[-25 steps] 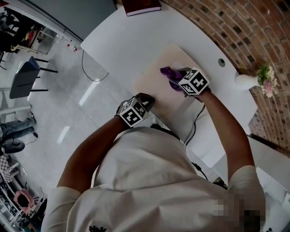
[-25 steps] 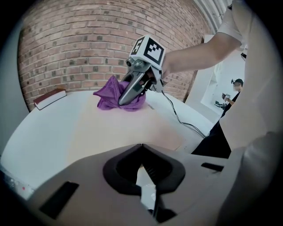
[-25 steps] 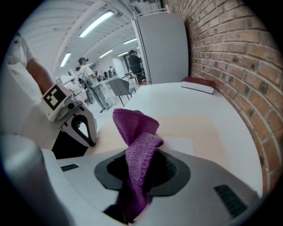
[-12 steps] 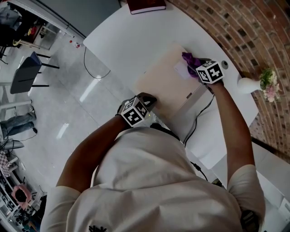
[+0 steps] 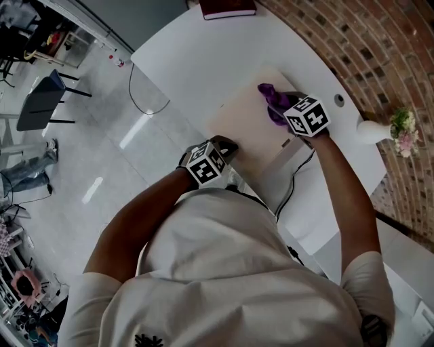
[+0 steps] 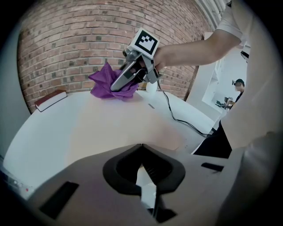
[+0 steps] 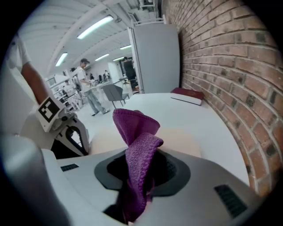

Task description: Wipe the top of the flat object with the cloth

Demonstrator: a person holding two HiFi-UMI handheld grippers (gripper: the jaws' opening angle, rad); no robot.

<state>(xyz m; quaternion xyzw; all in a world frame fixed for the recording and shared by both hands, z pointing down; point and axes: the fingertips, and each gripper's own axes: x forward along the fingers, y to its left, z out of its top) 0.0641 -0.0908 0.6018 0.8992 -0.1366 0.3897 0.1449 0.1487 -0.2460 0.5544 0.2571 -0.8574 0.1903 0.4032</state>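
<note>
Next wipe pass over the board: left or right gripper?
Right. The right gripper is shut on the purple cloth, which lies on the far part of the board. The left gripper holds no cloth, its jaws together at the board's near edge.

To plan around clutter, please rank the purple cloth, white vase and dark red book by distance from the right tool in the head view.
1. Purple knitted cloth, held in the right tool.
2. White vase, to its right.
3. Dark red book, top of view.
</note>
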